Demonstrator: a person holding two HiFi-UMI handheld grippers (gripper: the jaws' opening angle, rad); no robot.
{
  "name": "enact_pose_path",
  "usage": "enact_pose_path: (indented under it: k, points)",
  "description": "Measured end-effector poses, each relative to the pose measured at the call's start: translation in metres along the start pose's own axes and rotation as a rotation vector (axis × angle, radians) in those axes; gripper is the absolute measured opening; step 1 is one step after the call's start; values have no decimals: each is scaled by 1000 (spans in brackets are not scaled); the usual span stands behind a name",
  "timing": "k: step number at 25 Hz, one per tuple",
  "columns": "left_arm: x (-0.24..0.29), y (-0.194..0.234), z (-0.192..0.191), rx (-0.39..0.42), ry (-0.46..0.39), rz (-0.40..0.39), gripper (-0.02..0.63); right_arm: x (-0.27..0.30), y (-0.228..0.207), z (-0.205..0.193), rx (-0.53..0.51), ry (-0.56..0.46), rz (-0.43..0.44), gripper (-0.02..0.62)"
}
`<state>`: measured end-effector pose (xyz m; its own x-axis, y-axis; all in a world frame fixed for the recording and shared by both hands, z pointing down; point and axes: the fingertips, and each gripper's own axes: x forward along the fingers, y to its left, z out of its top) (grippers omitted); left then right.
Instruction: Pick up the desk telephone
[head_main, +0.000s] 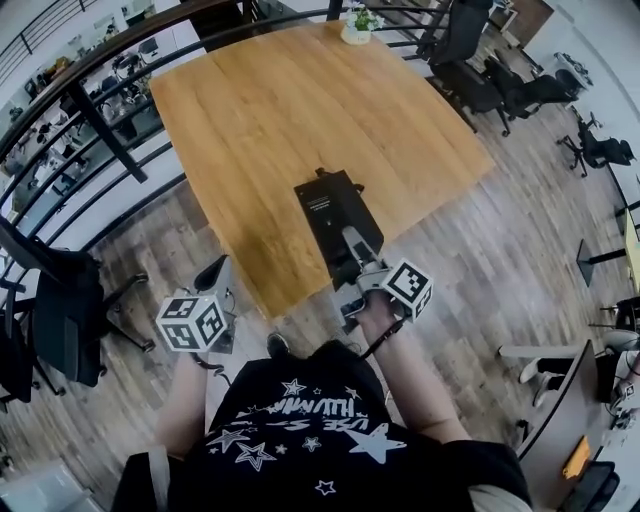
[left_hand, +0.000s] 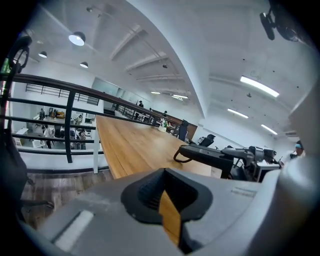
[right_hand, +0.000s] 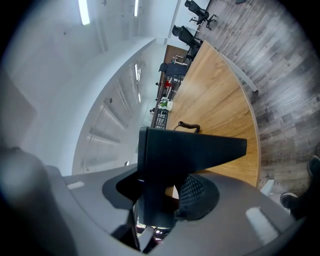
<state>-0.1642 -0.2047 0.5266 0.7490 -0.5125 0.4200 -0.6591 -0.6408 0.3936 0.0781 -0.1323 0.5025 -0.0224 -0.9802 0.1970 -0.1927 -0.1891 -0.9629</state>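
The black telephone (head_main: 335, 215) sits clamped by its near end in the right hand-held gripper (head_main: 358, 262), jaws about half spread around the body, over the near edge of the wooden tabletop (head_main: 270, 110). Most of its length sticks out beyond the pads (a long lever on a one-ended grip), so a quick swing could let it pivot or slide out and knock the wood or drop to the floor. The curled cord (right_hand: 187, 125) at its far end might drag or snag, and the left hand-held gripper (head_main: 215, 275), jaws together on nothing, hangs well aside offering no support.
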Motion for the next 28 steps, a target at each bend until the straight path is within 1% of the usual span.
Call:
enact_pose_path:
  k: [4, 11, 13, 17, 21, 23, 25, 28]
  points:
    - [1, -16, 0, -5, 0, -5, 2, -8, 0, 3, 32, 7, -8, 176]
    - [2, -41, -12, -8, 16, 12, 2, -30, -3, 6, 45, 34, 26, 176]
    - [-1, -51, -15, -7, 19, 13, 2, -41, -5, 4, 58, 41, 14, 177]
    - [-10, -67, -25, -1, 24, 12, 2, -60, -11, -1, 66, 54, 2, 178]
    - [-28, -95, -44, 1, 16, 15, 2, -96, -14, 1, 61, 68, 47, 178]
    - [-39, -111, -54, 5, 10, 15, 2, -118, -17, 1, 61, 69, 50, 178]
    - [-43, -117, -56, 10, 6, 12, 2, -126, -16, 0, 61, 70, 60, 178]
    - [-42, -121, -52, 12, 7, 5, 2, -128, -13, 1, 58, 67, 46, 178]
